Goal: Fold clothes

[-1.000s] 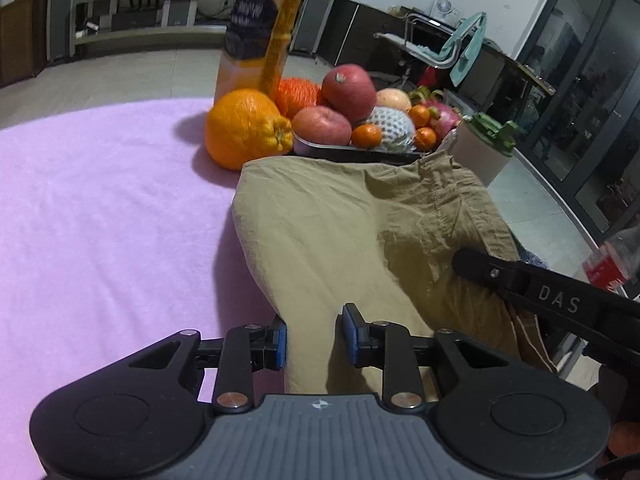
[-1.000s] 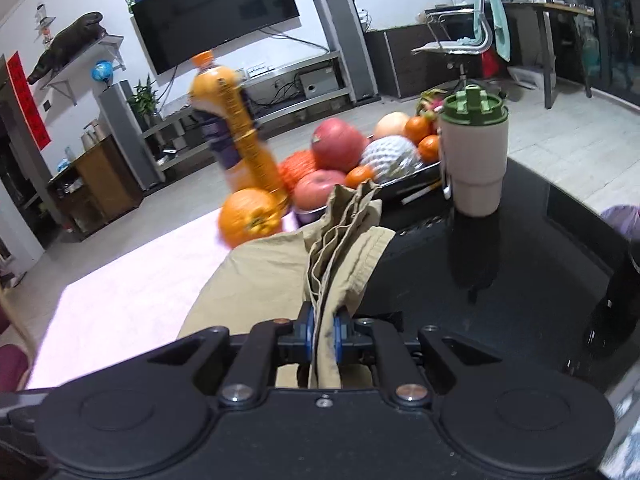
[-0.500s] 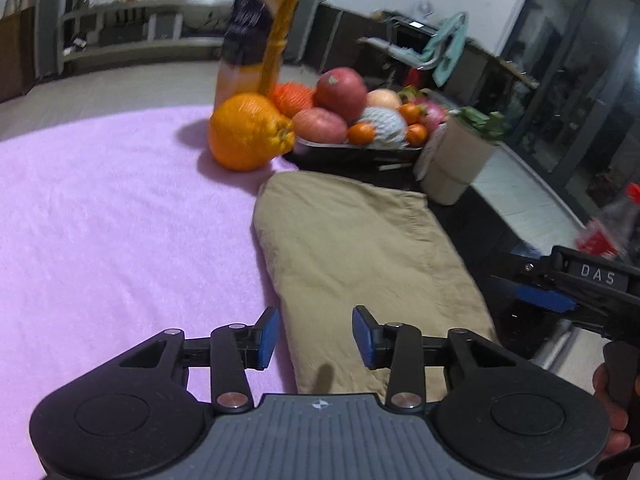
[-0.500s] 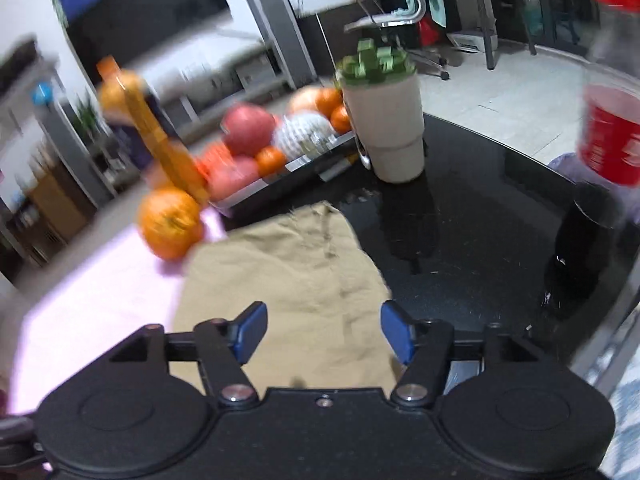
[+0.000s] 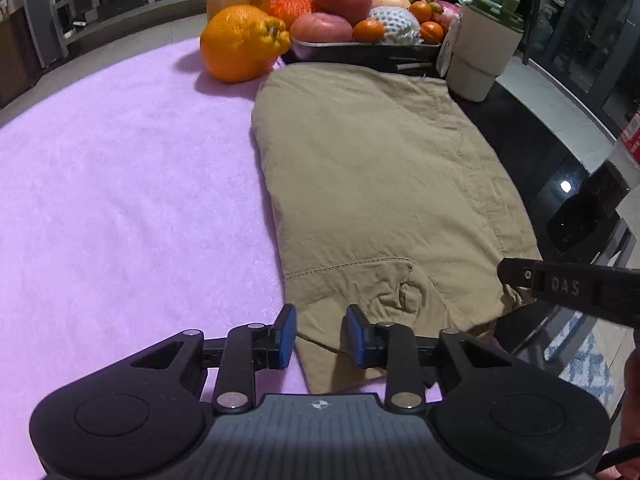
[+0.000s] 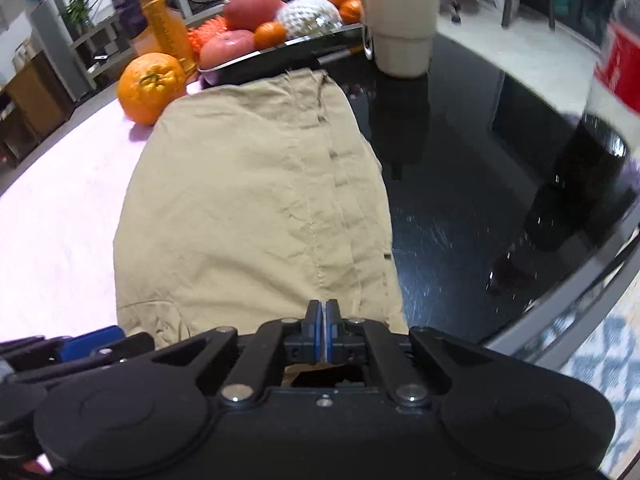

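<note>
A khaki garment (image 5: pixel 372 184) lies folded flat, half on the pink cloth (image 5: pixel 120 200) and half on the black glossy table (image 6: pixel 460 184). It also shows in the right wrist view (image 6: pixel 256 208). My left gripper (image 5: pixel 320 334) is open, its fingers either side of the garment's near left edge. My right gripper (image 6: pixel 321 330) is shut at the garment's near right edge, its pads pressed together. Whether cloth is between them is hidden. Its body shows in the left wrist view (image 5: pixel 568 288).
At the far end stand a large orange (image 5: pixel 240 42), a juice bottle (image 6: pixel 160 20), a tray of fruit (image 5: pixel 360 46) and a beige cup with a green lid (image 5: pixel 480 52). A red-labelled bottle (image 6: pixel 620 72) stands at the right near the table's edge.
The right gripper let go of the garment's lifted edge, opened, drew back to the near edge and shut. The garment now lies flat. The left gripper stayed open and drew back.
</note>
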The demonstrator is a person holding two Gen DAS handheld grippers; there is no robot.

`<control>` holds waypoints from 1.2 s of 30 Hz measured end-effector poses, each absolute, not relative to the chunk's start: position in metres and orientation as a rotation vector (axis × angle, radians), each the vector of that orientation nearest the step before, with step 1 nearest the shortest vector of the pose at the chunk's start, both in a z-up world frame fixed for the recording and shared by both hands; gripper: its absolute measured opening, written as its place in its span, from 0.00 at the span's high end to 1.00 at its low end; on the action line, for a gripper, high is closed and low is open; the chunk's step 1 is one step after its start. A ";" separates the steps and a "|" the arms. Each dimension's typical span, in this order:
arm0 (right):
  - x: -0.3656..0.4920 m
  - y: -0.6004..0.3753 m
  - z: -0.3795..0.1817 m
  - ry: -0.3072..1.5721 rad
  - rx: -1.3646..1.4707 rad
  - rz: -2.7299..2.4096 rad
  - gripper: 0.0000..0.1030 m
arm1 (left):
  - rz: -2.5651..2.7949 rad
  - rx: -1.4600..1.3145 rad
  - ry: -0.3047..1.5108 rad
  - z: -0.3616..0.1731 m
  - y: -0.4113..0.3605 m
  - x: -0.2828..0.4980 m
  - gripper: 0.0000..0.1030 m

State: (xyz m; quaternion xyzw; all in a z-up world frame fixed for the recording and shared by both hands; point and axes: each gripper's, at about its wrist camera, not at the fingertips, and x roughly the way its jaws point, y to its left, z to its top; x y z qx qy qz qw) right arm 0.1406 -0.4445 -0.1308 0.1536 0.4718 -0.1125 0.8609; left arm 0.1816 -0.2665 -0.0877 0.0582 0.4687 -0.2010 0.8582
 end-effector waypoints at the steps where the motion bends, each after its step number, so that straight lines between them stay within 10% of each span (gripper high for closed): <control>1: 0.136 -0.445 -0.123 0.975 0.353 -0.235 0.93 | -0.420 0.120 0.974 -0.078 -0.264 0.177 0.73; 6: 0.110 -0.433 -0.062 0.884 0.477 -0.171 0.45 | -0.408 0.112 0.920 -0.028 -0.249 0.154 0.57; 15: 0.053 -0.400 0.032 0.912 0.361 -0.174 0.00 | -0.442 0.078 0.878 0.046 -0.209 0.092 0.22; 36: -0.021 -0.346 0.083 1.027 0.133 -0.319 0.00 | -0.539 0.095 0.923 0.070 -0.191 0.025 0.09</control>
